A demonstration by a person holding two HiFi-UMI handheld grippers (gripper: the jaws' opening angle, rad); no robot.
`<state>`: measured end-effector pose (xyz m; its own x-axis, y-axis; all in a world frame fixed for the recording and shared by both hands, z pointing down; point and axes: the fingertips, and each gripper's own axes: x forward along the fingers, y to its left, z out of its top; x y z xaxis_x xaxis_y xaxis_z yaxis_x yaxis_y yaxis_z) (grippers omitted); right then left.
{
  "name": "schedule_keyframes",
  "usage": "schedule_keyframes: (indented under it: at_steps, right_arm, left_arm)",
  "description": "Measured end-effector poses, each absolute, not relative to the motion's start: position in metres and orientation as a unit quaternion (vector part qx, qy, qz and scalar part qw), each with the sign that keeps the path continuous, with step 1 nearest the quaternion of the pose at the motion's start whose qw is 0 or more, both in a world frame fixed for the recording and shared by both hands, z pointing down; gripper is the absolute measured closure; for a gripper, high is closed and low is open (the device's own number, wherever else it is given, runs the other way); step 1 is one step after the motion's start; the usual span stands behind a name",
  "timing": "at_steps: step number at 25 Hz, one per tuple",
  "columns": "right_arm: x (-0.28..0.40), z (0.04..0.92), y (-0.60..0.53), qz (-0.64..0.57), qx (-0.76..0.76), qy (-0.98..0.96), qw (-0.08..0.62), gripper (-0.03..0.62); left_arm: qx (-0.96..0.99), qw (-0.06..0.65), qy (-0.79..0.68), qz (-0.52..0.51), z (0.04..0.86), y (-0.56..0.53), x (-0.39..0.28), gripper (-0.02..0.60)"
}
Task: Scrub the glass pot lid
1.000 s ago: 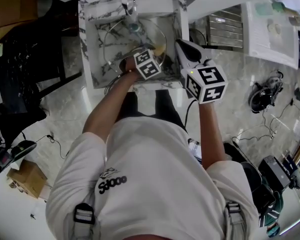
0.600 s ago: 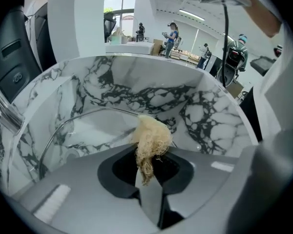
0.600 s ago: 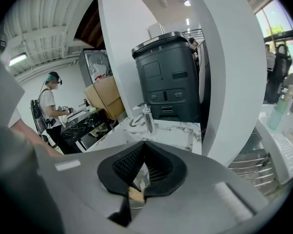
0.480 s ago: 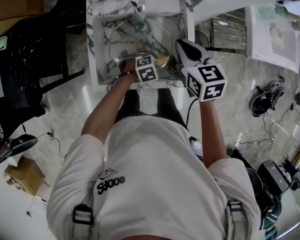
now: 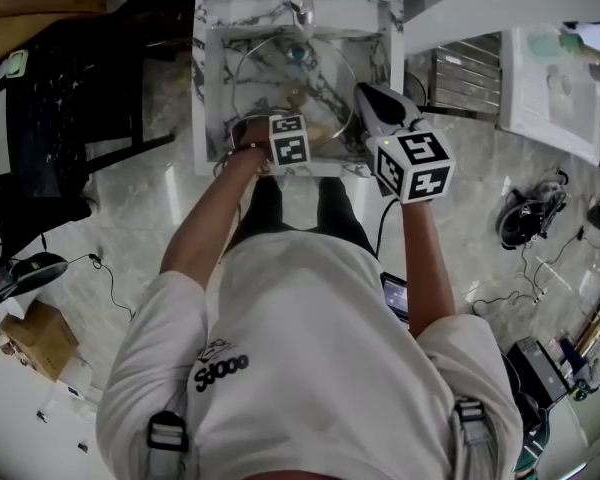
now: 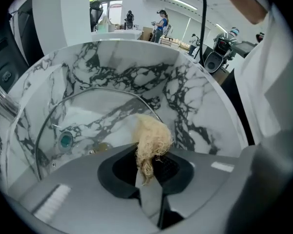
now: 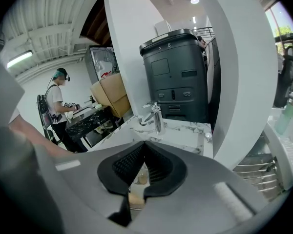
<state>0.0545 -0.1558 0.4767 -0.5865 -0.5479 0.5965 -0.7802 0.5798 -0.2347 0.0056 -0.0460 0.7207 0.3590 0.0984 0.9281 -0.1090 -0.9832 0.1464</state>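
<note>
The glass pot lid [image 5: 280, 63] stands tilted inside the white marble sink [image 5: 208, 88]; its metal rim arcs across the basin [image 6: 93, 94]. My left gripper [image 6: 149, 162] is shut on a tan fibrous scrubber [image 6: 152, 138], held just in front of the lid. In the head view that scrubber [image 5: 320, 126] sits at the lid's near edge. My right gripper [image 5: 365, 90] hovers at the sink's right wall, close to the lid's rim. Its jaws meet at the tips [image 7: 144, 145] with nothing visible between them. I cannot tell whether it touches the lid.
A chrome faucet [image 7: 157, 117] stands at the sink's back edge, and the drain [image 6: 65, 140] lies behind the lid. A metal rack [image 5: 460, 63] is right of the sink, a black machine [image 7: 178, 77] behind it. Dark furniture [image 5: 70, 118] stands left. Cables lie on the floor.
The head view has shifted, so the sink sits further right in frame. Relative to the sink, both grippers have drifted slightly left; the left one still grips the scrubber by the lid.
</note>
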Motion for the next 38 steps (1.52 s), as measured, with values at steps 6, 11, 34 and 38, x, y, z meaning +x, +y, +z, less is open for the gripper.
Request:
schedule_keyframes:
  at_steps: [6,11,34,38]
  right_arm:
    - [0.040,0.477,-0.156,0.241,0.373,-0.863,0.240,0.590]
    - [0.031,0.479,-0.159,0.242,0.364,-0.866,0.242,0.591]
    - [0.038,0.487,-0.171,0.249,0.366,-0.862,0.249,0.591]
    - [0.048,0.491,-0.171,0.255,0.373,-0.856,0.252,0.590]
  left_arm:
    - [0.796,0.111,0.013,0.595,0.723,-0.047,-0.025,0.531]
    - [0.769,0.155,0.000,0.620,0.726,-0.053,-0.050,0.531]
    - [0.707,0.107,-0.404,0.571,0.717,-0.184,-0.126,0.531]
    - [0.702,0.107,-0.434,0.554,0.718,-0.212,-0.128,0.531]
